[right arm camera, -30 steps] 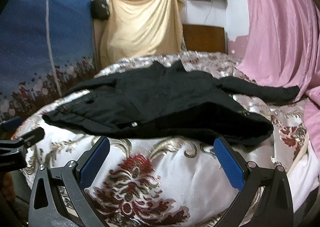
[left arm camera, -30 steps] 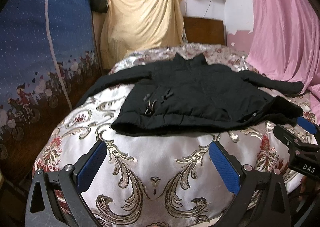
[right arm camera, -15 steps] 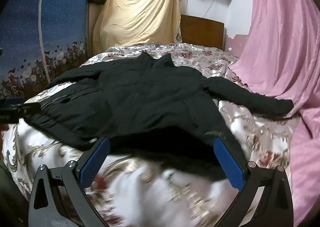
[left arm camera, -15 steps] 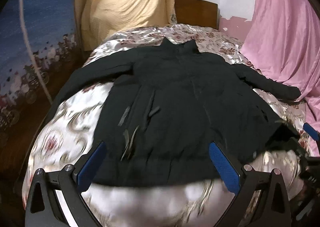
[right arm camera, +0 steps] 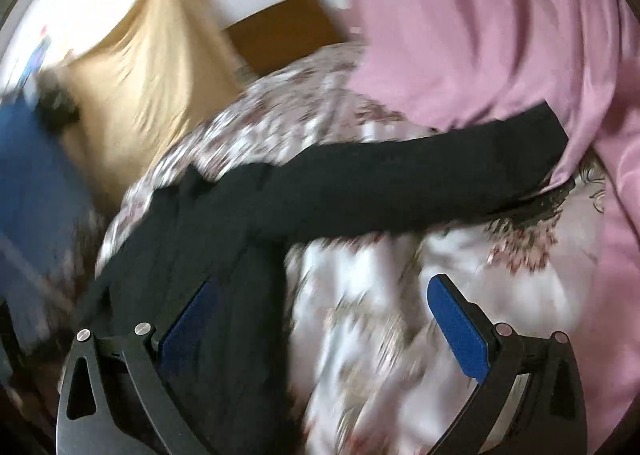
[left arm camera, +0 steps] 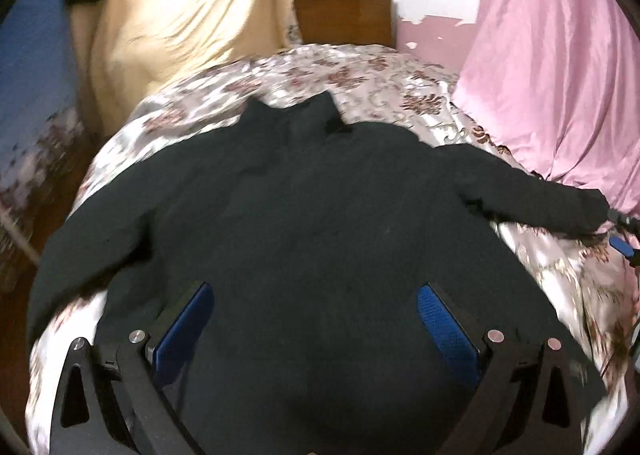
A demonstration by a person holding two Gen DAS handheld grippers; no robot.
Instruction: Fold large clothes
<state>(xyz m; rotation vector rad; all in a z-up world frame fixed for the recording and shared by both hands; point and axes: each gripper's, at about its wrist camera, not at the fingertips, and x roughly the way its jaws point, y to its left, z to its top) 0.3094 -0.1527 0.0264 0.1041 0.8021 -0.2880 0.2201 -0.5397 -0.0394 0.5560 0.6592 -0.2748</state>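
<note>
A large black jacket [left arm camera: 312,223] lies spread flat on the floral bedspread [left arm camera: 360,75], collar toward the headboard, sleeves out to both sides. My left gripper [left arm camera: 316,319] is open and empty, hovering over the jacket's lower body. My right gripper [right arm camera: 324,319] is open and empty, tilted, over the bedspread beside the jacket's right edge; the right sleeve [right arm camera: 420,191] stretches across ahead of it toward the pink curtain. The right wrist view is blurred. The right gripper's blue tip [left arm camera: 622,247] shows at the right edge of the left wrist view.
A pink curtain [left arm camera: 552,67] hangs along the bed's right side, touching the sleeve end. A yellow cloth [left arm camera: 188,15] hangs at the back left, a wooden headboard [left arm camera: 344,19] behind the bed. A blue patterned panel [left arm camera: 32,75] stands on the left.
Both grippers have moved forward from the foot of the bed over the jacket. The right one has swung right and tilted toward the right sleeve. Both stay open.
</note>
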